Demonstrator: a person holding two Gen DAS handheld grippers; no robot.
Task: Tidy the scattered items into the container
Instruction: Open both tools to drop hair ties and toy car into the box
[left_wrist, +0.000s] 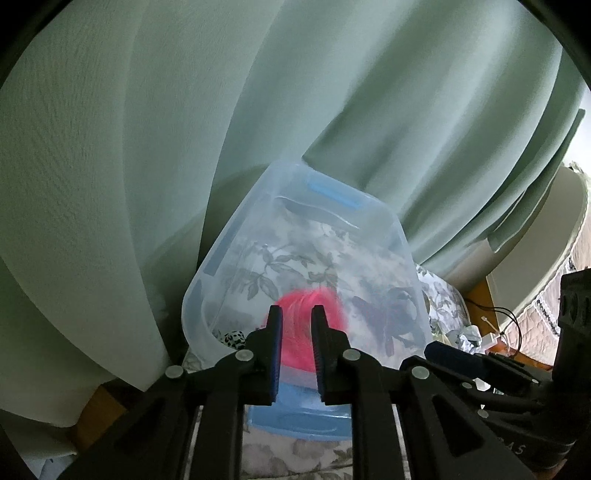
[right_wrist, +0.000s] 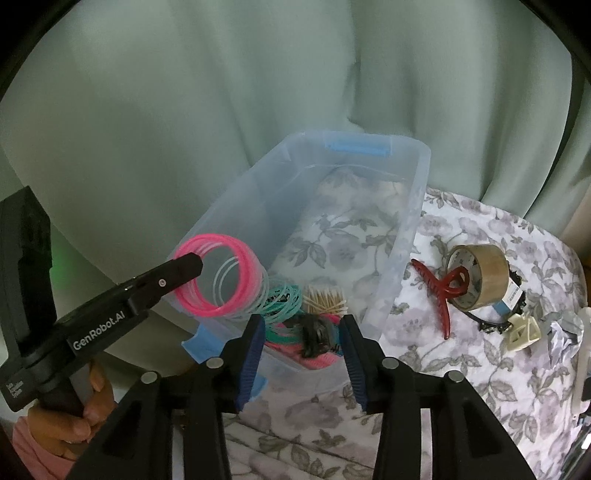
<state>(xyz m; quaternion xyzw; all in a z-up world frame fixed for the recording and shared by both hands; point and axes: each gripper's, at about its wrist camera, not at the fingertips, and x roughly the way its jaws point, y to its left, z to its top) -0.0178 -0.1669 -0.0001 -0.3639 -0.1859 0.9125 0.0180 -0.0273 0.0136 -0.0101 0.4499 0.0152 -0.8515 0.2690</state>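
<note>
Left gripper (right_wrist: 197, 264) has its jaws nearly closed on the pink coil (right_wrist: 218, 275), hanging it over the container (right_wrist: 406, 236) rim, probably to drop it in. Right gripper (right_wrist: 306, 343) sits part-open with nothing pinched, over a dark lump I can't identify. Farther out, the red claw clip (right_wrist: 441, 291) and tape roll (right_wrist: 478, 275) wait on the floral cloth (right_wrist: 461, 369).

The left hand-held gripper (right_wrist: 192, 264) pinches nearly closed, angled downward; the right hand-held gripper (right_wrist: 303, 332) stands parted.
</note>
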